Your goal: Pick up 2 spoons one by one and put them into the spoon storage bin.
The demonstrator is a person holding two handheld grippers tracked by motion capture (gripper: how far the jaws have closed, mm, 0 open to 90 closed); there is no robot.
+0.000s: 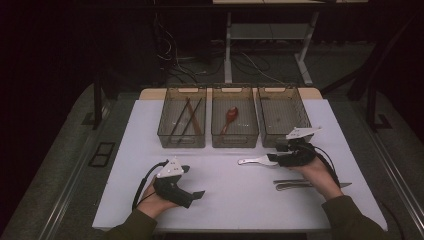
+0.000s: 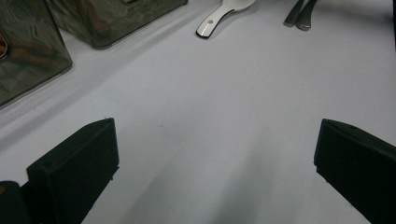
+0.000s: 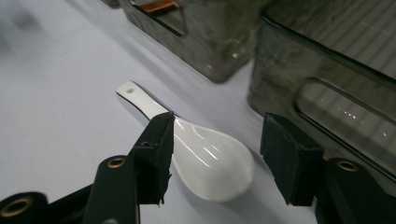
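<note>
A white ceramic spoon (image 3: pixel 205 161) lies on the white table cover (image 1: pixel 230 200), handle pointing left in the high view (image 1: pixel 252 161). My right gripper (image 3: pixel 219 140) is open and straddles the spoon's bowl: one jaw is against the neck, the other stands clear on the far side. It sits just in front of the right bin (image 1: pixel 282 116). My left gripper (image 1: pixel 192 181) rests at the front left, open, with bare cover between its jaws (image 2: pixel 215 140). The spoon's handle (image 2: pixel 219 16) shows farther off in the left gripper view.
Three clear bins stand in a row at the back. The left bin (image 1: pixel 182 120) holds chopsticks and the middle bin (image 1: pixel 235 120) holds a red spoon (image 1: pixel 230 117). Metal cutlery (image 1: pixel 300 184) lies by the right hand, with its tips (image 2: pixel 301 11) at the top of the left gripper view.
</note>
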